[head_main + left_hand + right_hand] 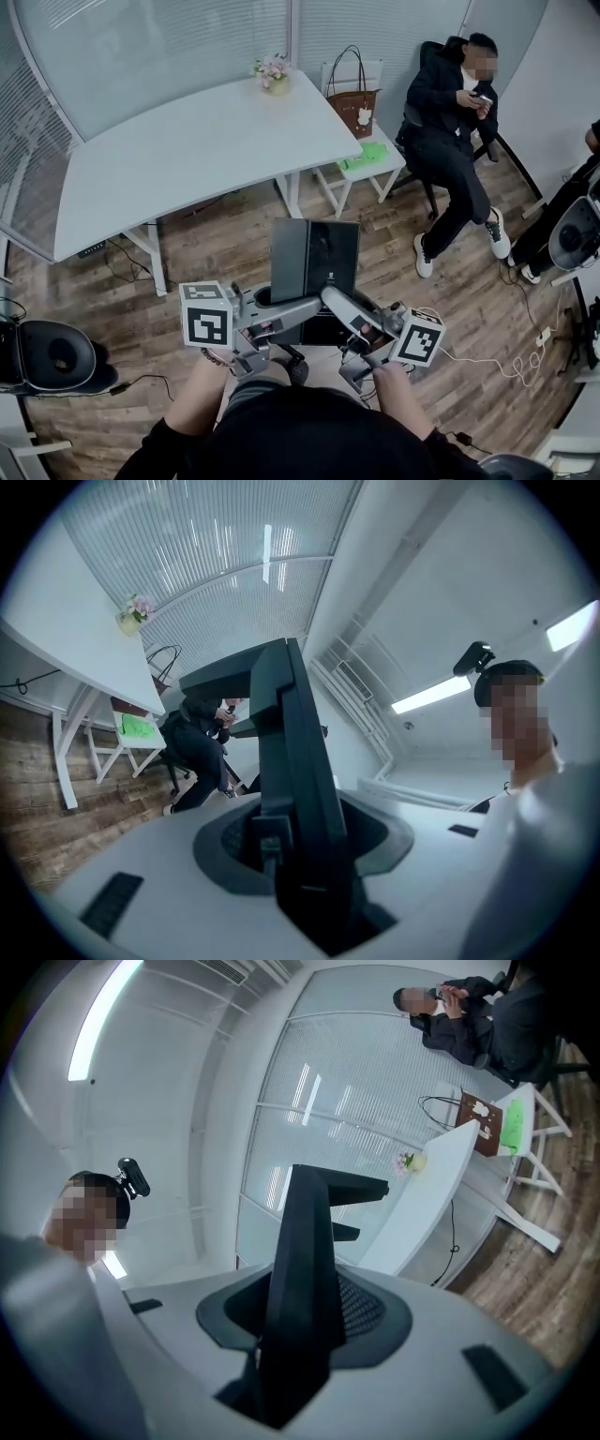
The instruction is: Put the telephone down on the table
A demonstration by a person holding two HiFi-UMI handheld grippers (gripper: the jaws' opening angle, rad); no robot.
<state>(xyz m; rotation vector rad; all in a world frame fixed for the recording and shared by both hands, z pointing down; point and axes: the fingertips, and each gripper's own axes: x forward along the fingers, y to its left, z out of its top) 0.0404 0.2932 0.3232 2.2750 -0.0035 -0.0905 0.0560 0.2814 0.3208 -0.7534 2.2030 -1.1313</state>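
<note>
The telephone [314, 270] is a black flat slab, held in the air over the wooden floor in front of the person's chest. My left gripper [281, 314] is shut on its near left edge and my right gripper [336, 302] on its near right edge. In the left gripper view the telephone [291, 761] stands edge-on between the jaws of that gripper [281, 855]. The right gripper view shows the same slab [305, 1269] edge-on in that gripper [291, 1354]. The white table [187, 150] lies ahead and to the left, apart from the telephone.
A flower pot [273, 73] stands at the table's far corner. A white stool [375, 167] with a brown handbag [354, 103] and a green item stands beside it. A person [459, 122] sits at the right. A black chair [52, 356] stands at the left; cables lie on the floor.
</note>
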